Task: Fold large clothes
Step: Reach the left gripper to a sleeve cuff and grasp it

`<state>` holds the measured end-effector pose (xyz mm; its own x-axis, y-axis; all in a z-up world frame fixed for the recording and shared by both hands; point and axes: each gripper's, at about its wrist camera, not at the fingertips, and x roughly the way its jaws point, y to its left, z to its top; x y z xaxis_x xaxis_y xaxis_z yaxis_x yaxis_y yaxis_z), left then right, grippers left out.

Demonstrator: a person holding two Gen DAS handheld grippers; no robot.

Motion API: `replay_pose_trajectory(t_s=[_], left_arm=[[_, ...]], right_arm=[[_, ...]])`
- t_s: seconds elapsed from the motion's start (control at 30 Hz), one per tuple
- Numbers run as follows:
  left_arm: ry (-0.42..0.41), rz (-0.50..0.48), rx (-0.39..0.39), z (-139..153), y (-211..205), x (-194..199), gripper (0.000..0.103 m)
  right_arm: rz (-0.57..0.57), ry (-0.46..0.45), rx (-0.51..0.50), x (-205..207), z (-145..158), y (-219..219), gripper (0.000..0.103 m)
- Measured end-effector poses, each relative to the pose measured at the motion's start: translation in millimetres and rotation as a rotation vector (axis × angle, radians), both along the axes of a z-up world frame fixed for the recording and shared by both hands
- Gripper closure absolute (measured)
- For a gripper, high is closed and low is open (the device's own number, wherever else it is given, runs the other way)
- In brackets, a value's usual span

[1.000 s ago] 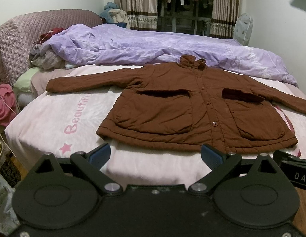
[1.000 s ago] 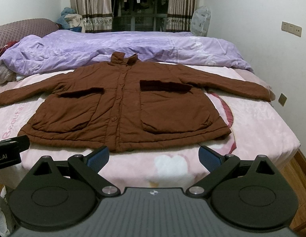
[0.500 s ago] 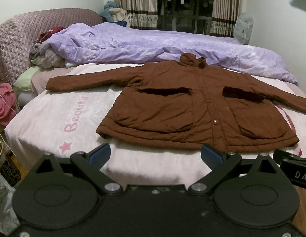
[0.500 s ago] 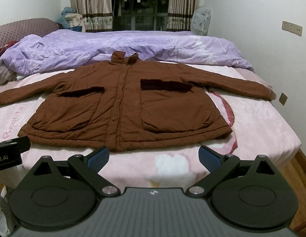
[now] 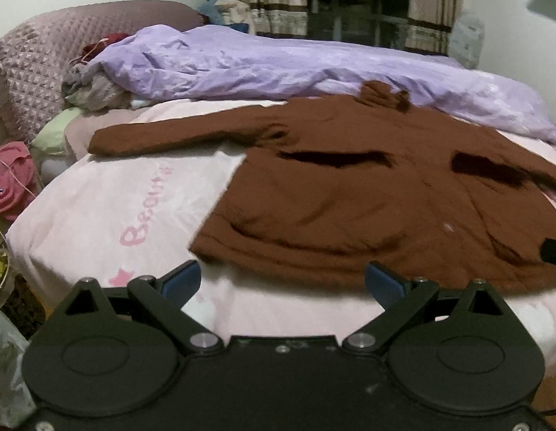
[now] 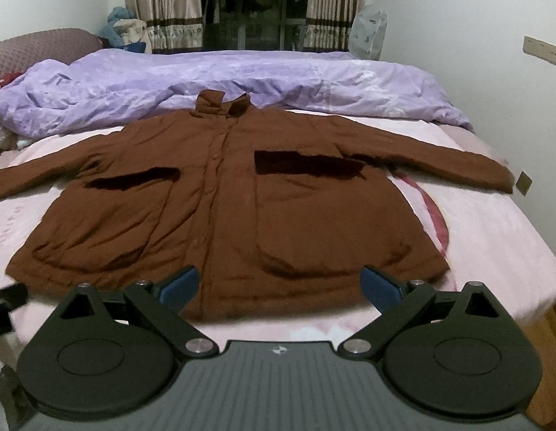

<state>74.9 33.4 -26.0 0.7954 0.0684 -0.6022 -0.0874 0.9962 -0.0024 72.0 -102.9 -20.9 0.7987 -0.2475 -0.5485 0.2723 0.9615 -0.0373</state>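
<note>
Both sets of fingers spread wide, holding nothing: left gripper (image 5: 282, 283) low near hem's 7 o'clock corner, right gripper (image 6: 279, 286) at 6 o'clock, likely lining up a first grab. Padded brown button-front jacket (image 6: 227, 208) flat, front up, on pink-sheeted bed (image 6: 493, 237); sleeves out toward 9 and 3, collar at 12 against crumpled lilac duvet (image 6: 242, 79).

The brown jacket's (image 5: 349, 194) right sleeve runs off the left-wrist view's edge.
</note>
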Motion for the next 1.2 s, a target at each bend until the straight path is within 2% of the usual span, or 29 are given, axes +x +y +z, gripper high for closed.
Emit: replay_pose_trajectory(t_s=[0.2,0.37,0.43,0.57,0.67,0.83,0.9,0.97,1.2], left_arm=[[-0.098,0.054,-0.103,14.3,50.6,47.1,0.003],[-0.146,0.138,-0.099,15.0,106.6,104.1,0.003],[-0.160,0.181,-0.147,11.7,139.3,126.7,0.003],[-0.150,0.291,-0.290,0.7,211.6,175.7,0.006],[-0.173,0.373,-0.365,-11.1,255.9,205.2,0.007],[-0.211,0.501,-0.368,-28.5,313.5,246.1,0.008],[-0.213,0.536,-0.435,-37.6,335.7,255.1,0.008],[-0.210,0.573,-0.498,-47.3,353.0,264.3,0.009],[-0.215,0.633,-0.628,-70.1,381.0,289.8,0.009]], right_arm=[[-0.006,-0.038,-0.017,46.9,6.7,-11.3,0.000],[-0.002,-0.056,-0.015,88.4,10.4,-23.7,0.000],[-0.007,-0.073,-0.017,104.0,11.6,-27.9,0.000],[0.019,-0.120,-0.047,126.9,12.0,-28.2,0.000],[0.024,-0.099,-0.057,149.5,10.4,-24.5,0.000],[0.031,-0.071,0.013,176.9,0.4,-24.4,0.000],[0.033,-0.058,0.034,185.3,-4.3,-23.0,0.000],[0.031,-0.032,0.035,193.5,-9.5,-19.2,0.000],[0.029,0.005,0.000,210.1,-19.0,-4.2,0.000]])
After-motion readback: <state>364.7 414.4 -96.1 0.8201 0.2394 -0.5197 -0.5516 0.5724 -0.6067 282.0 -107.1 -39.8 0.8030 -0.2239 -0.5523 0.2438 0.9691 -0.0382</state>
